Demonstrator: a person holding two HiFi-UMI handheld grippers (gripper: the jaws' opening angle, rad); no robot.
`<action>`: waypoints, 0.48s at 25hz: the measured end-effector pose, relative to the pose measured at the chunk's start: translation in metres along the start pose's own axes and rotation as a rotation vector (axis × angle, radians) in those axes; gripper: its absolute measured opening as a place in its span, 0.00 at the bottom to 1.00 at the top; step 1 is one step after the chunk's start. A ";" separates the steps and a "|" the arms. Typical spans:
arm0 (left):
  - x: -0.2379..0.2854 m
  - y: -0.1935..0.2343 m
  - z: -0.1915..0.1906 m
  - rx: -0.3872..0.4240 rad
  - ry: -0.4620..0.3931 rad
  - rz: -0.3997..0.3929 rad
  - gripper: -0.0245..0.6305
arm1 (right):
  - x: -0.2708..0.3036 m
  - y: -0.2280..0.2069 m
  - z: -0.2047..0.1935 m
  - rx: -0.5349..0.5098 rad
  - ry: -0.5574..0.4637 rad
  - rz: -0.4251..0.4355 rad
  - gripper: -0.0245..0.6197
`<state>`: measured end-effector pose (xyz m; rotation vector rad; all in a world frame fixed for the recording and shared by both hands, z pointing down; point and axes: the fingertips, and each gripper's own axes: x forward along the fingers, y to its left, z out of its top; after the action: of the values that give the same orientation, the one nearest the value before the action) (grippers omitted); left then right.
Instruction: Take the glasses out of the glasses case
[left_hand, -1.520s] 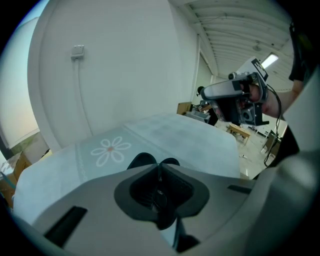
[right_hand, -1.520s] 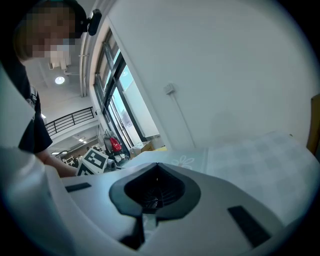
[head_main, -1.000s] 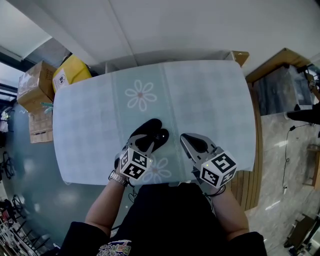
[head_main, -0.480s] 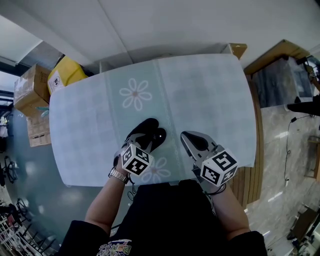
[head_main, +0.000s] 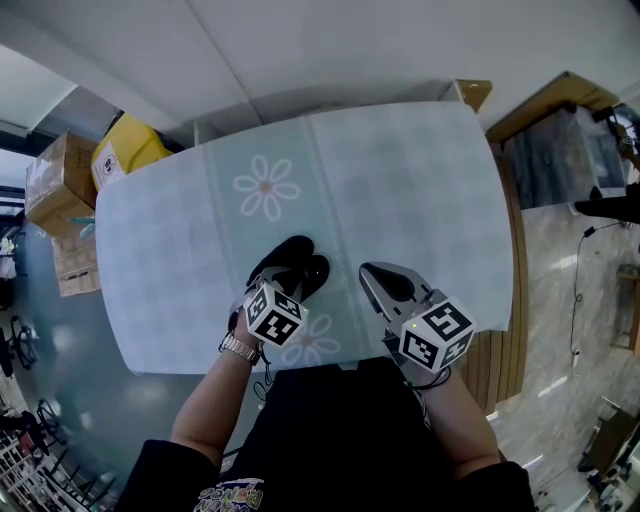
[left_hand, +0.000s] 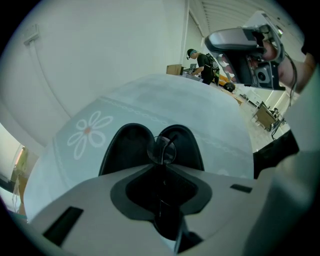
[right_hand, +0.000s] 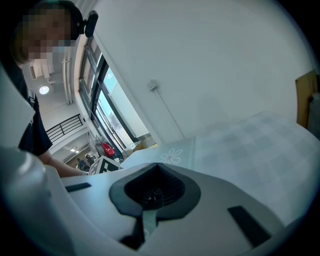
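A black glasses case (head_main: 290, 265) lies open on the pale checked tablecloth (head_main: 400, 180), near the front edge. In the left gripper view its two halves (left_hand: 125, 150) spread apart just beyond the jaws. My left gripper (head_main: 288, 288) sits at the case's near end and is shut on the glasses (left_hand: 161, 149). One round lens and a thin temple stick up past its tips (left_hand: 160, 162). My right gripper (head_main: 368, 272) rests to the right of the case, apart from it. It is shut with nothing in it (right_hand: 156, 167).
A white daisy print (head_main: 265, 188) lies behind the case. Cardboard boxes (head_main: 60, 180) and a yellow bag (head_main: 130, 150) stand off the table's far left. Wooden furniture (head_main: 560, 150) stands to the right. The table's front edge runs just under both grippers.
The head view has shifted a little. The left gripper stays at the case's near end, and the bright glint on the lens no longer shows. The right gripper has not moved.
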<state>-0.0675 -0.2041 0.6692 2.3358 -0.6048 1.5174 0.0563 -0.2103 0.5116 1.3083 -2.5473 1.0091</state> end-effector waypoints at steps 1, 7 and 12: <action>0.000 0.000 0.000 -0.003 0.002 0.000 0.16 | 0.000 0.000 -0.001 0.001 0.000 -0.001 0.07; 0.000 0.002 -0.002 -0.017 0.002 0.015 0.13 | 0.000 0.003 -0.002 0.004 -0.003 -0.003 0.07; 0.000 0.002 -0.003 -0.025 0.003 0.024 0.11 | -0.005 0.000 -0.002 0.011 -0.004 -0.007 0.07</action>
<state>-0.0702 -0.2044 0.6703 2.3150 -0.6496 1.5151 0.0587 -0.2059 0.5111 1.3224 -2.5423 1.0221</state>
